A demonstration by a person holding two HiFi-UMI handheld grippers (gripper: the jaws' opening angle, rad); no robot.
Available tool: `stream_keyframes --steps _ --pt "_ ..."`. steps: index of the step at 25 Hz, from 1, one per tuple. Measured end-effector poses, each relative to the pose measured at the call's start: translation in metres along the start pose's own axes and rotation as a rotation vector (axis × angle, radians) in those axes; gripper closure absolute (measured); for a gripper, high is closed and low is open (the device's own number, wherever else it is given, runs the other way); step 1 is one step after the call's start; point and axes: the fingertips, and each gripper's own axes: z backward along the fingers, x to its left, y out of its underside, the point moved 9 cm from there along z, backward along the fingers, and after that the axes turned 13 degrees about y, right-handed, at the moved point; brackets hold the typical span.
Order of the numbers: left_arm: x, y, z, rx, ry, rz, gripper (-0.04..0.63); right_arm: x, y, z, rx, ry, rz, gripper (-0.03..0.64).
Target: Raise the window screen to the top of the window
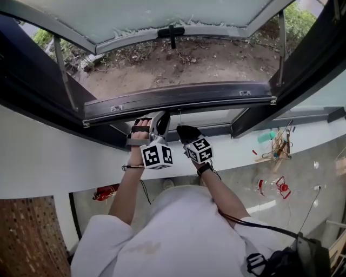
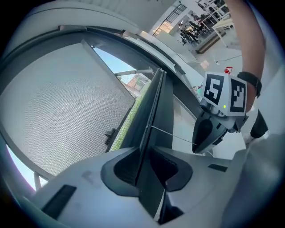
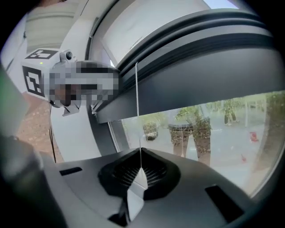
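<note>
The window screen's dark bottom bar (image 1: 178, 98) runs across the window opening, just above the sill. My left gripper (image 1: 157, 117) reaches up to its underside. In the left gripper view the bar's thin dark edge (image 2: 153, 111) runs between the jaws, and the left gripper (image 2: 149, 173) is shut on it. A thin pull cord (image 3: 137, 93) hangs from the bar. My right gripper (image 3: 139, 177) is shut on the cord's white end tab, right beside the left gripper (image 3: 40, 73). The right gripper (image 1: 184, 132) sits just below the bar.
The outward-tilted sash (image 1: 162, 16), with a black handle (image 1: 172, 33), hangs over bare ground outside. Metal stays (image 1: 62, 70) stand at both sides. The black frame (image 1: 308, 59) flanks the opening, above a white sill wall (image 1: 48, 157). Red items (image 1: 278, 186) lie on the floor below.
</note>
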Motion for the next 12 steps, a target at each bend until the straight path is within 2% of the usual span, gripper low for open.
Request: stream_keyframes --steps 5,8,12 --pt "0.002 -0.001 0.0 0.021 0.021 0.048 0.557 -0.016 0.007 0.014 0.0 0.032 -0.054 0.615" --pt "-0.001 -0.003 -0.001 0.063 0.03 0.014 0.563 -0.017 0.009 0.021 0.009 0.04 -0.039 0.616" --pt "0.001 -0.003 -0.001 0.079 0.014 -0.017 0.56 -0.016 0.007 0.031 -0.005 0.031 -0.022 0.615"
